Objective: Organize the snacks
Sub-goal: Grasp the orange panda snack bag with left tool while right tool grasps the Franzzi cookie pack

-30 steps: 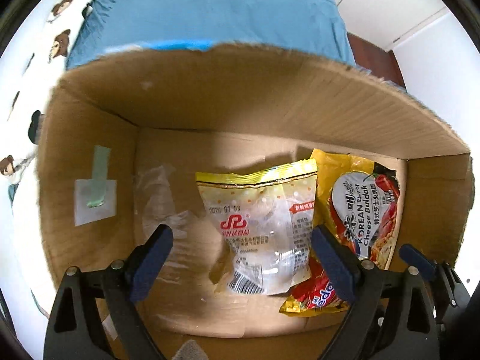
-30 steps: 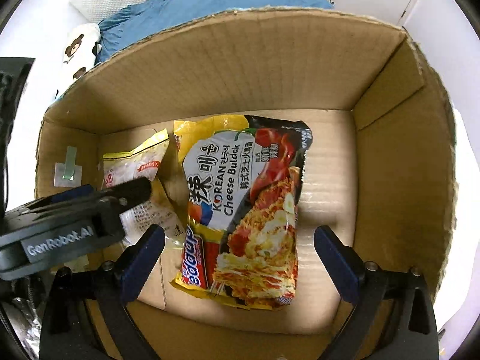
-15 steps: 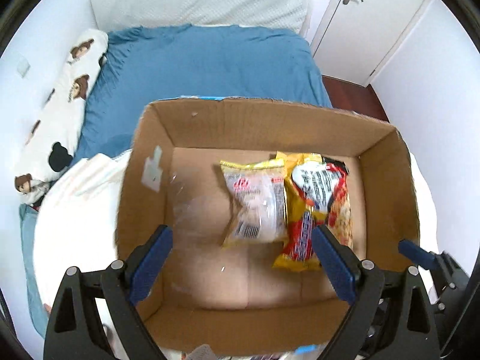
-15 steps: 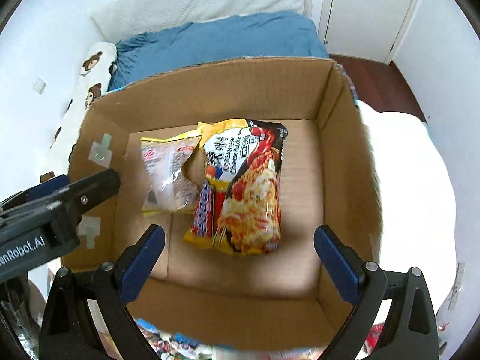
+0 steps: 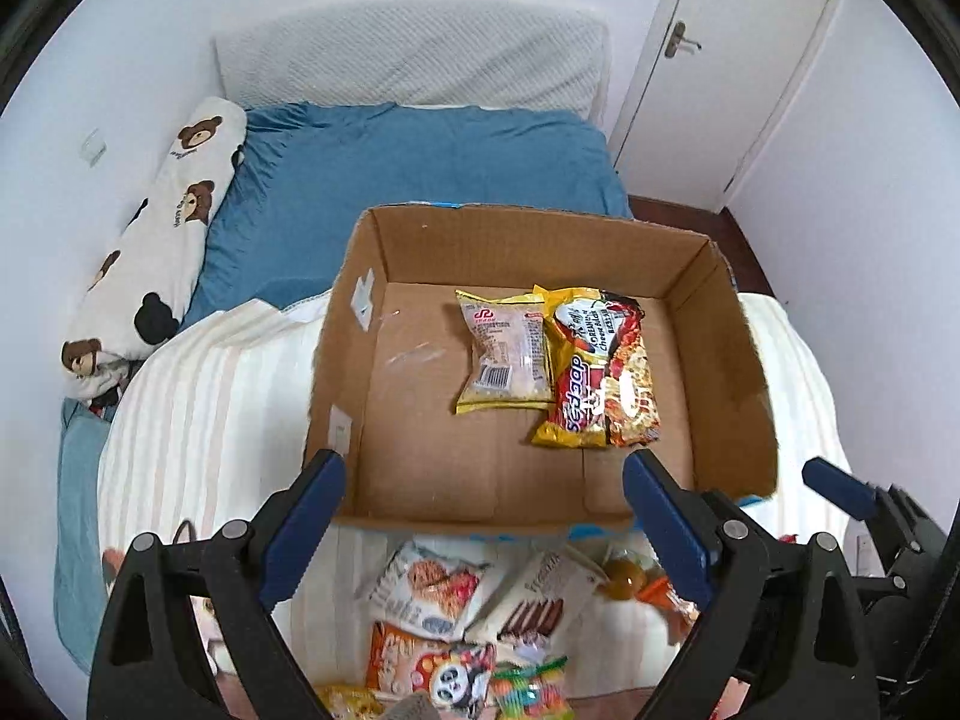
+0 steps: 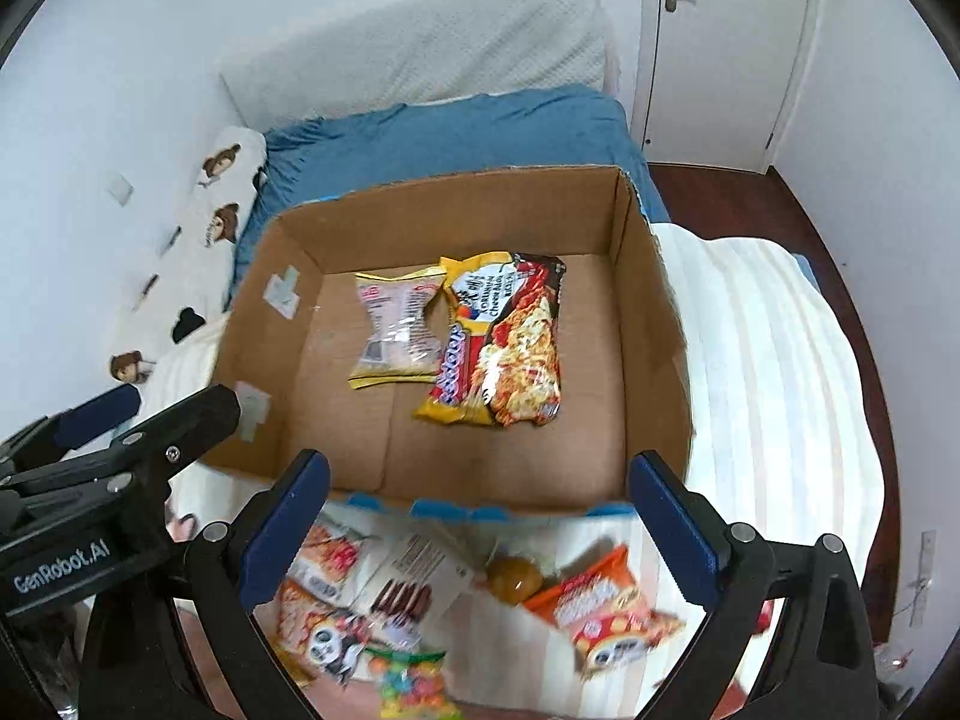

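Cardboard box (image 5: 732, 360) ahead of your fingers holds two packets; both pairs are spread, empty. Loose snacks (image 6: 606, 606) lie below, between the right fingers (image 6: 666, 516). Lower slowly, pinch one packet only by its edge.

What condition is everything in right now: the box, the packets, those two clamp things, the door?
Cardboard box: open on top, sitting on the bed.
Clear snack packet: lying flat inside the box.
Noodle packet: flat in the box, its edge over the clear packet.
Loose snacks: piled on the bed outside the box.
Left gripper: open, holding nothing.
Right gripper: open, holding nothing.
Door: shut.
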A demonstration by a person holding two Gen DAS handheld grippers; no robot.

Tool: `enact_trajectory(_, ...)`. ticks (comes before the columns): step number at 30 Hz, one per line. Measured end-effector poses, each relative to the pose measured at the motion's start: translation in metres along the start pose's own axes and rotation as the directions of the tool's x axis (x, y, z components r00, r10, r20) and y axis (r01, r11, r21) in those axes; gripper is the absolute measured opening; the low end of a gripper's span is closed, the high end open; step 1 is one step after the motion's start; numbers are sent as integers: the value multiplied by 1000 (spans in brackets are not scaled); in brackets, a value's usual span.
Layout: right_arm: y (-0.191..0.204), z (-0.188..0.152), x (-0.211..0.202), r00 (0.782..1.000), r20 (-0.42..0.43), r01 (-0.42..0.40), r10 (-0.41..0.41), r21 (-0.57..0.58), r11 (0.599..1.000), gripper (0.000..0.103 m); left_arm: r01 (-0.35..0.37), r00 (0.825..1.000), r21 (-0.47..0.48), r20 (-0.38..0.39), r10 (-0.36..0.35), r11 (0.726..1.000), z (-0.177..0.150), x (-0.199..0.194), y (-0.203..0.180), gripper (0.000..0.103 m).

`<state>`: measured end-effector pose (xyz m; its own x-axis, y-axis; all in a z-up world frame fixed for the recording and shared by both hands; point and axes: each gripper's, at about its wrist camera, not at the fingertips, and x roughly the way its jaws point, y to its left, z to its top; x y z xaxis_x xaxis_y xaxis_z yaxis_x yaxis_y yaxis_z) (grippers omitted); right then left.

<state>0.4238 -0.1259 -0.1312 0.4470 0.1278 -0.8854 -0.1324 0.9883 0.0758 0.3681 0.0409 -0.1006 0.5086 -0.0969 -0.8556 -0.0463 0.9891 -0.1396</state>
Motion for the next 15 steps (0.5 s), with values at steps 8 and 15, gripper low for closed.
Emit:
enact_trajectory(8,-8,-68,-16,992,-84,-90,97,88,992,102,-24,1000,-38,-20,23,999,-61,-22,20,95)
enact_trajectory(15,-12,-120,47,946,-237,-161,220,244,956,102,-183,976,-72,-130,173,980,-132,13,58,95)
